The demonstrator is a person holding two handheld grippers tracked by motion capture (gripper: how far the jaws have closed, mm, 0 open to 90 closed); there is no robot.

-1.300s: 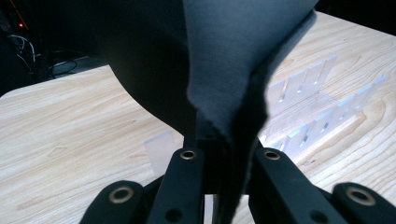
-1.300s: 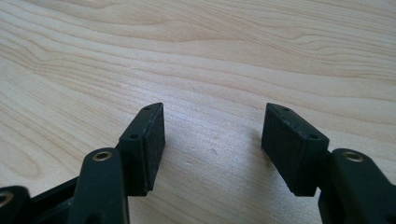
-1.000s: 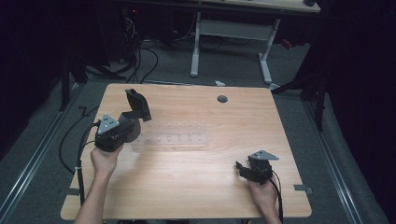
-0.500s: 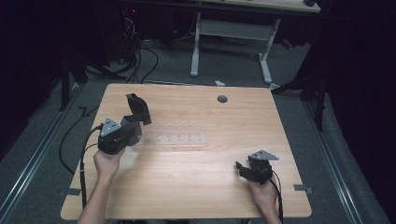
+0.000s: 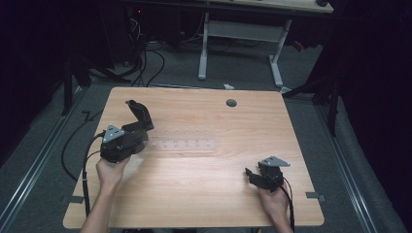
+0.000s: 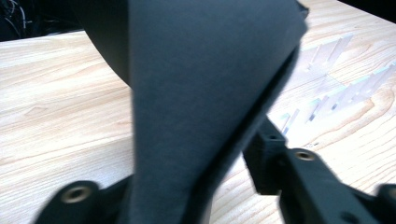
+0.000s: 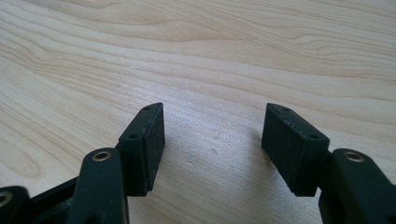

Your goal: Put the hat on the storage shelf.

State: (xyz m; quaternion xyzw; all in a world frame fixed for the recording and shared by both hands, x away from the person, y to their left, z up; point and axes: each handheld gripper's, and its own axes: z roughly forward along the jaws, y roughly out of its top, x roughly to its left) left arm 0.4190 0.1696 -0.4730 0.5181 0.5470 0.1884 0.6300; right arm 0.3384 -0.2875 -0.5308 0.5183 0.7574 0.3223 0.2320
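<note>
A black flat-sided object (image 5: pixel 139 114) rises tilted above the table's far left. My left gripper (image 5: pixel 140 128) reaches it from the near side. In the left gripper view this dark object (image 6: pixel 201 93) stands between the jaws. They have just been opening, and the right pad (image 6: pixel 268 156) sits just off the object's edge. A clear plastic rack (image 5: pixel 182 144) lies flat mid-table, beside that gripper, and shows as a clear rack (image 6: pixel 336 88). My right gripper (image 5: pixel 250 175) rests at the front right, open, with bare wood between its pads (image 7: pixel 148 140).
The wooden table (image 5: pixel 204 194) has a round cable hole (image 5: pixel 231 103) near its far edge. Cables (image 5: pixel 73 145) trail off its left side to the floor. A white-legged desk (image 5: pixel 238 43) stands beyond, and dark floor surrounds the table.
The left hand has drawn back slightly toward the person, and the black object sits a little lower and nearer. The right hand has stayed still.
</note>
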